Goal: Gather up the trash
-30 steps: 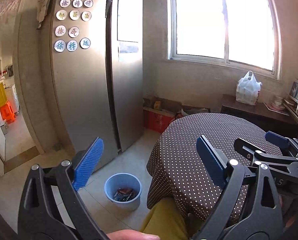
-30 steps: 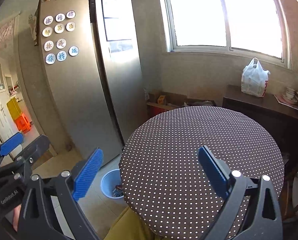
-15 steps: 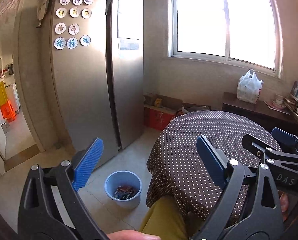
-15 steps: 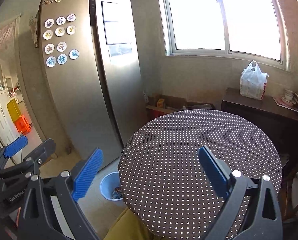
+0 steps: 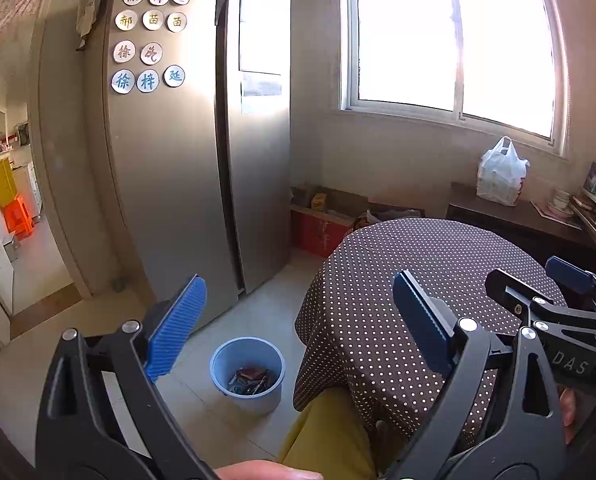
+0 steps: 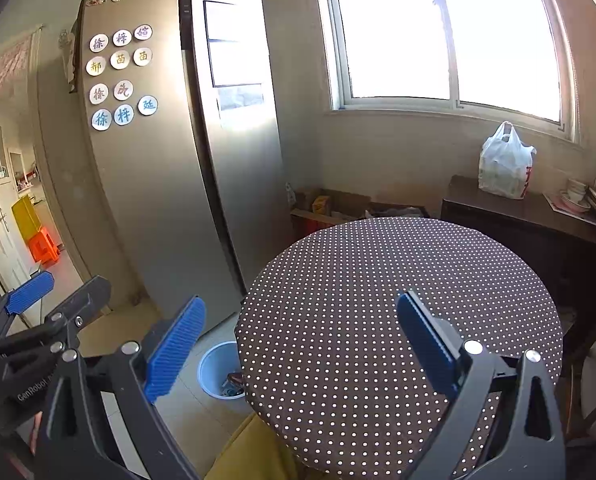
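A light blue bin [image 5: 248, 372] stands on the floor beside the round table [image 5: 437, 264], with dark scraps of trash [image 5: 252, 380] inside. My left gripper [image 5: 298, 328] is open and holds nothing; it hangs above the floor and the table's left edge. My right gripper [image 6: 299, 344] is open as well, empty, over the near part of the dotted tablecloth [image 6: 397, 280]. In the right wrist view the bin [image 6: 220, 372] is half hidden behind the table. Each gripper shows at the side of the other's view. No trash lies on the tablecloth.
A tall steel fridge [image 5: 202, 140] with round magnets stands left of the table. Cardboard boxes [image 5: 325, 216] sit against the wall under the window. A dark sideboard [image 6: 525, 216] holds a white plastic bag [image 6: 503, 164] and dishes. A yellow trouser leg [image 5: 329, 432] presses against the table.
Both grippers have drawn back and risen a little, so the table and bin look slightly farther away. Both stay open and empty.
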Action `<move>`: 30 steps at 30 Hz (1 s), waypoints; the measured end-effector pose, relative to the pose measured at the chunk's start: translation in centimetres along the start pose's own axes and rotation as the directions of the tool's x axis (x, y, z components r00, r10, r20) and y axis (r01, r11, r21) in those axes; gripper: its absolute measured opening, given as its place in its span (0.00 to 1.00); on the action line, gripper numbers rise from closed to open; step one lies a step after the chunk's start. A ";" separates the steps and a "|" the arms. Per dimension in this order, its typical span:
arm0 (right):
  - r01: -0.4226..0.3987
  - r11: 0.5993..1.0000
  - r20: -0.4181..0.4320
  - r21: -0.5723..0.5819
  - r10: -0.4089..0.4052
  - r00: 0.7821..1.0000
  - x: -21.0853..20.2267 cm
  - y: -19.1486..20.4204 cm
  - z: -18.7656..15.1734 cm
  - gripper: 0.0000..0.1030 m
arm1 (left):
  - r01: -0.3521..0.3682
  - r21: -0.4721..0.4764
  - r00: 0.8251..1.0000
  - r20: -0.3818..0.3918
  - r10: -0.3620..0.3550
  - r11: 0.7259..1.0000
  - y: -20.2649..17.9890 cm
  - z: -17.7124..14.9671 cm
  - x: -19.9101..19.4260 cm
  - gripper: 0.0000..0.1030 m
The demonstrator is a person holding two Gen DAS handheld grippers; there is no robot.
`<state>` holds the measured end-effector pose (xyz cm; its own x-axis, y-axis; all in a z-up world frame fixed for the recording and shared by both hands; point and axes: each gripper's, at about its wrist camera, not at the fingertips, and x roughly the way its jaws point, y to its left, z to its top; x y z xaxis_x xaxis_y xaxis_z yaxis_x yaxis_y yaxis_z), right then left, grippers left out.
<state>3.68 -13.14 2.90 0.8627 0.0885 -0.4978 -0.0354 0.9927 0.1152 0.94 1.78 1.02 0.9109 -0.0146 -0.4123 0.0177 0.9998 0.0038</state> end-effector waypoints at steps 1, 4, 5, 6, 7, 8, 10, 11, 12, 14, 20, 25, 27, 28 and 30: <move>0.001 1.000 -0.003 0.003 -0.001 1.000 0.1 0.0 -0.1 0.92 | 0.003 0.001 1.000 0.000 -0.003 1.000 0.0 0.0 0.0 0.90; 0.002 1.000 -0.008 0.008 -0.002 1.000 0.2 -0.2 -0.1 0.92 | 0.022 0.002 1.000 0.002 -0.022 1.000 0.0 0.0 0.0 0.90; 0.003 1.000 -0.008 0.007 -0.003 1.000 0.3 -0.2 -0.1 0.92 | 0.020 0.003 1.000 0.003 -0.020 1.000 -0.1 0.0 0.0 0.90; 0.004 1.000 -0.010 0.007 -0.004 1.000 0.3 -0.2 -0.2 0.92 | 0.017 0.005 1.000 0.003 -0.017 1.000 -0.1 0.0 0.1 0.90; 0.003 1.000 -0.013 0.008 -0.003 1.000 0.4 -0.3 -0.2 0.92 | 0.017 0.009 1.000 0.002 -0.017 1.000 -0.2 0.0 0.1 0.90; 0.002 1.000 -0.016 0.010 -0.002 1.000 0.4 -0.4 -0.2 0.92 | 0.020 0.011 1.000 0.001 -0.020 1.000 -0.2 -0.1 0.1 0.90; -0.005 1.000 -0.021 0.014 0.005 1.000 0.6 -0.5 -0.2 0.92 | 0.026 0.010 1.000 -0.004 -0.026 1.000 -0.2 -0.1 0.3 0.90; -0.006 1.000 -0.022 0.014 0.007 1.000 0.7 -0.5 -0.1 0.92 | 0.027 0.010 1.000 -0.007 -0.027 1.000 -0.1 -0.1 0.5 0.90; -0.006 1.000 -0.022 0.012 0.006 1.000 0.7 -0.5 -0.1 0.92 | 0.027 0.012 1.000 -0.009 -0.027 1.000 -0.1 -0.1 0.6 0.90; -0.003 1.000 -0.025 0.015 0.003 1.000 0.9 -0.6 -0.1 0.92 | 0.022 0.021 1.000 -0.016 -0.021 1.000 -0.3 -0.2 0.8 0.90; -0.004 1.000 -0.036 0.017 0.004 0.999 1.5 -0.4 0.0 0.92 | 0.018 0.017 1.000 -0.021 -0.017 1.000 -0.3 -0.3 1.1 0.90; -0.009 1.000 -0.046 0.020 0.010 0.999 1.7 -0.4 -0.1 0.92 | 0.011 0.016 1.000 -0.029 -0.010 1.000 -0.4 -0.3 1.3 0.90; -0.009 1.000 -0.046 0.021 0.010 0.999 1.7 -0.4 -0.1 0.92 | 0.010 0.016 1.000 -0.030 -0.010 1.000 -0.4 -0.4 1.3 0.90; -0.009 1.000 -0.047 0.020 0.010 0.999 1.7 -0.4 -0.1 0.92 | 0.011 0.016 0.999 -0.030 -0.011 1.000 -0.4 -0.4 1.3 0.90; -0.010 1.000 -0.049 0.022 0.011 0.999 1.8 -0.4 -0.2 0.92 | 0.010 0.018 1.000 -0.029 -0.009 1.000 -0.5 -0.4 1.3 0.90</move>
<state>5.19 -13.37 1.80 0.8363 0.1037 -0.5383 -0.0333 0.9897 0.1390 1.98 1.28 0.10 0.8982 -0.0234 -0.4390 0.0340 0.9993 0.0163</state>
